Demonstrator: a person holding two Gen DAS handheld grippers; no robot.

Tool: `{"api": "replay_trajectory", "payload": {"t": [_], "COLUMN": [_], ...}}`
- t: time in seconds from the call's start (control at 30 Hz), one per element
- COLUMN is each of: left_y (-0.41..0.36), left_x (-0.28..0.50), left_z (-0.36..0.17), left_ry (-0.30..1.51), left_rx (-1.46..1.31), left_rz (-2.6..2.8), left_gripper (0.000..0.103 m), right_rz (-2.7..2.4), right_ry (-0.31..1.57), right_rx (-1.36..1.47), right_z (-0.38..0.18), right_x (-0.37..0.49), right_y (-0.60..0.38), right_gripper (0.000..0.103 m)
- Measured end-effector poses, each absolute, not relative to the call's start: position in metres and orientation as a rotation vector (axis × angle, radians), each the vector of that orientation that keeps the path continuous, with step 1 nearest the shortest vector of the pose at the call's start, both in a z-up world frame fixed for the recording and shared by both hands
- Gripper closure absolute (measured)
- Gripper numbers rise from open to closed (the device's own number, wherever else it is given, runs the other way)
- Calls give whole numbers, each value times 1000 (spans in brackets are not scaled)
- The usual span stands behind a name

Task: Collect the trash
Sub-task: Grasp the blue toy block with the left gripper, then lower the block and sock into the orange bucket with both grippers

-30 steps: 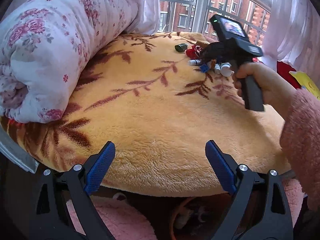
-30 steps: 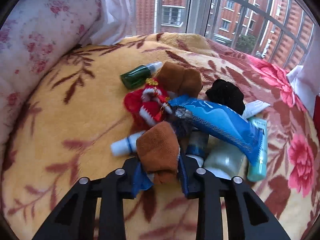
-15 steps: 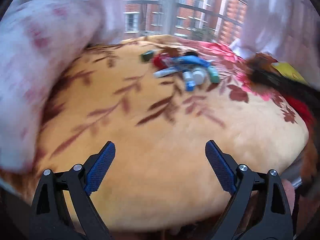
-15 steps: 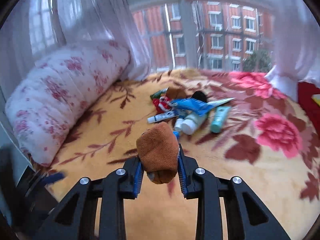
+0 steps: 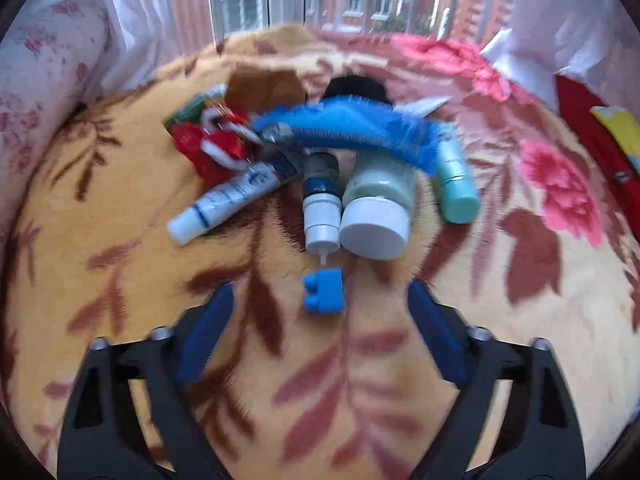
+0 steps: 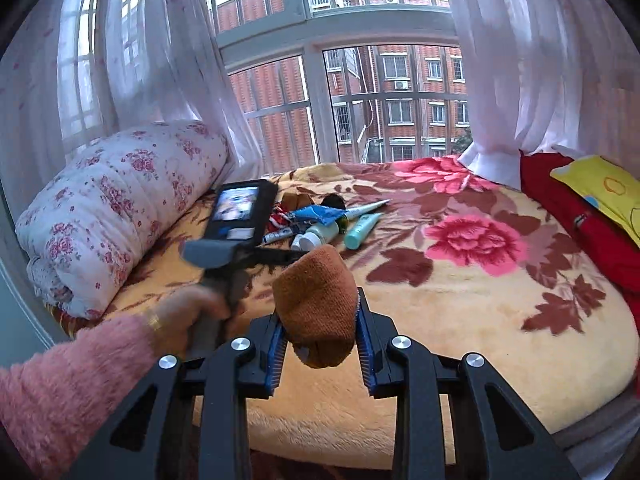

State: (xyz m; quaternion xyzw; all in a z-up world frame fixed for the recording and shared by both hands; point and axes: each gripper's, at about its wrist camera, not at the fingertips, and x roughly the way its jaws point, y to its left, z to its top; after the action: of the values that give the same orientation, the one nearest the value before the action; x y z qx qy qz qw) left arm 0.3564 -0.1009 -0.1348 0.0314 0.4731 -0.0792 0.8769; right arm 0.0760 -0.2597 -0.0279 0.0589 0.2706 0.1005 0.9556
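Right tool [image 6: 320, 344] is clenched on a brown sock [image 6: 316, 304], held above the bed blanket [image 6: 460, 320]. Left tool [image 5: 320, 312] is closing with nothing pinched; a blue brick [image 5: 323, 290] lies between its fingers, just below the litter pile's white-capped bottle [image 5: 378, 208]. Only the right view shows the hand [image 6: 192, 316] gripping the left tool.

Two brown socks show: one brown sock [image 6: 316, 304] at lower centre of the right wrist view, another brown sock [image 5: 264, 84] at upper centre of the left. The pile there holds three tubes [image 5: 232, 196], two bottles [image 5: 378, 204], one blue wrapper [image 5: 344, 130], one black sock [image 5: 356, 88], one red ornament [image 5: 212, 144] and one blue brick [image 5: 323, 292].
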Motion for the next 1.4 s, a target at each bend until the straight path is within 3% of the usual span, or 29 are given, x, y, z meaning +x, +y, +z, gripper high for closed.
{"api": "replay_trajectory", "payload": {"t": [0.07,0.17,0.43,0.63,0.8,1.03,1.4], "left_y": [-105,-104,-71,-44,-28,-16,-36], "left_x": [363,356,310,200,108,33,37], "left_z": [-142,-136,-101,-56,-48,-118,-245], "left_ry": [992,975,907,816,776,967,1358], "left_rx": [97,97,51,75,80,52,30], "left_rz": [-124,-163,-169,-215,-273,-340,-380], "left_gripper": [46,85,85,85,85,85,85], "right_rz": [210,220,237,262,295,349,318], "right_ry": [555,558,564,565,580,746,1136], "right_rx": [126,137,139,108,78,32,29], "right_z": [-32,-36,-40,-37,-37,-86,-214], "right_x": [76,78,77,63,43,15,4], "right_y": [-262,-262,-248,-232,-218,-199,-179], "right_gripper": [72,72,72,72,72,72,72]}}
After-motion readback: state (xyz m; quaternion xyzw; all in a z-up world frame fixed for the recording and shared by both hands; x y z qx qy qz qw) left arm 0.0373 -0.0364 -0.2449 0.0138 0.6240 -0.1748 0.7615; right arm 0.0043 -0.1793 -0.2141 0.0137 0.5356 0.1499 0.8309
